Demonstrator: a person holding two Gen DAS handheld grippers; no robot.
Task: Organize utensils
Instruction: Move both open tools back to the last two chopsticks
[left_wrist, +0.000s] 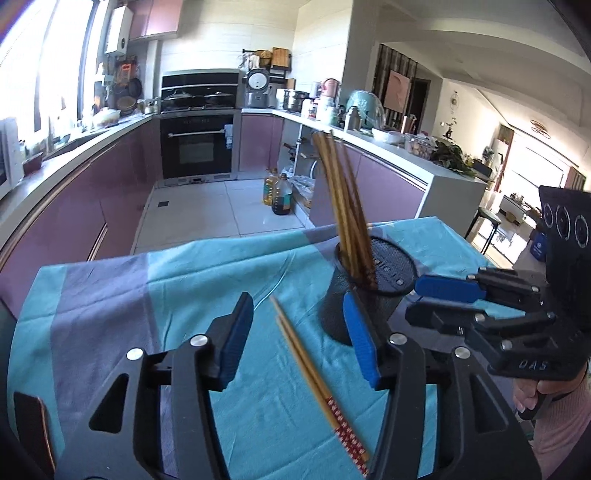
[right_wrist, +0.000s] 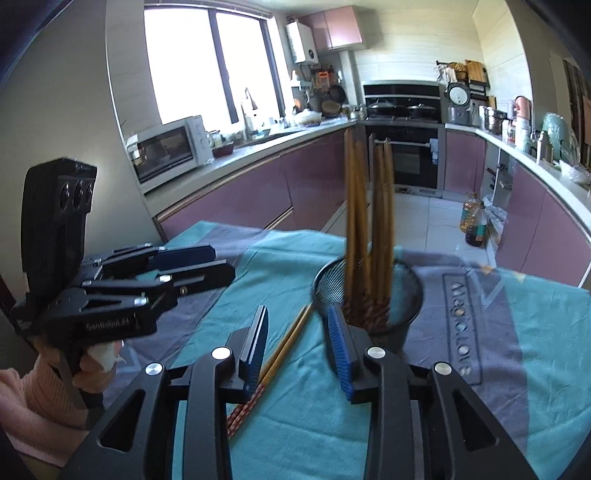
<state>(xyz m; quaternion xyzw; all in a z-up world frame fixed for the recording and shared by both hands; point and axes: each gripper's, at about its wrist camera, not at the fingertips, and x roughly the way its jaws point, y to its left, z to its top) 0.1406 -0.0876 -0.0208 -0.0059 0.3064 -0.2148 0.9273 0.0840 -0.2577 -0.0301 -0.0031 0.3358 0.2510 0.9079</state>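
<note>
**Chopsticks left on the cloth, holder half filled**

Chopsticks (left_wrist: 317, 384) are the nearest loose item: a pair lies flat on the teal cloth (left_wrist: 207, 273) in the lower centre of the left wrist view, patterned red ends toward you. They sit just beside the black mesh holder (left_wrist: 365, 295), probably the last ones to go in.

Your left gripper (left_wrist: 299, 343) is spread wide, straddling that pair from above with nothing between its pads; this looks like a set-up for a pinch.

Your right gripper (right_wrist: 299, 354) is also spread and empty, low over the cloth. In its view, the pair (right_wrist: 284, 347) runs past its left finger and the holder (right_wrist: 369, 295) stands just beyond its right finger.

Farther back, centre frame, several chopsticks (right_wrist: 369, 221) stand upright in the holder, leaning together, patterned ends down.

Both handles are held level, fingers pointing toward the kitchen counters (right_wrist: 258, 151) behind.
</note>
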